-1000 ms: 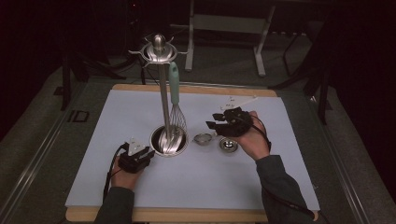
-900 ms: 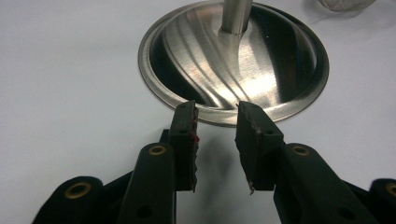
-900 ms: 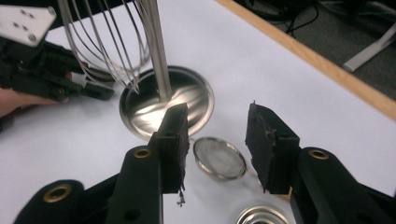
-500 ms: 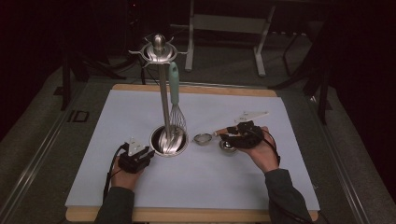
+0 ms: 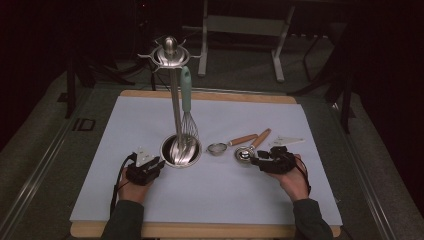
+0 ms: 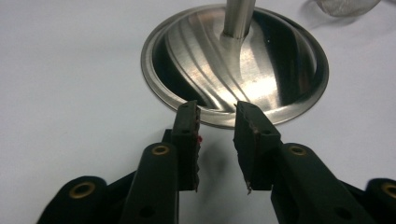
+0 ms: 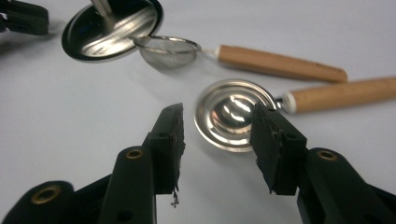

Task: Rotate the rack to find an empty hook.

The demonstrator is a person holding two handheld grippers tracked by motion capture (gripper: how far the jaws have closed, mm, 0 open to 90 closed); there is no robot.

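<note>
High view: right hand-held gripper (image 5: 256, 159) dropped to measuring spoon (image 5: 244, 154), unclenched, widening | left hand-held gripper (image 5: 156, 165) released, perhaps narrowing.

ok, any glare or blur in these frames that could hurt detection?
High view: dark surroundings, evenly lit white mat. Left gripper view: bright glare streaks on the steel base, tongs sharp. Right gripper view: highlights inside the spoon bowl, its near rim slightly soft; strainer and wooden handles farther back reasonably clear.

You looked down from above; each gripper camera sat low and close, both sharing the stand's steel base (image 6: 233, 60).
</note>
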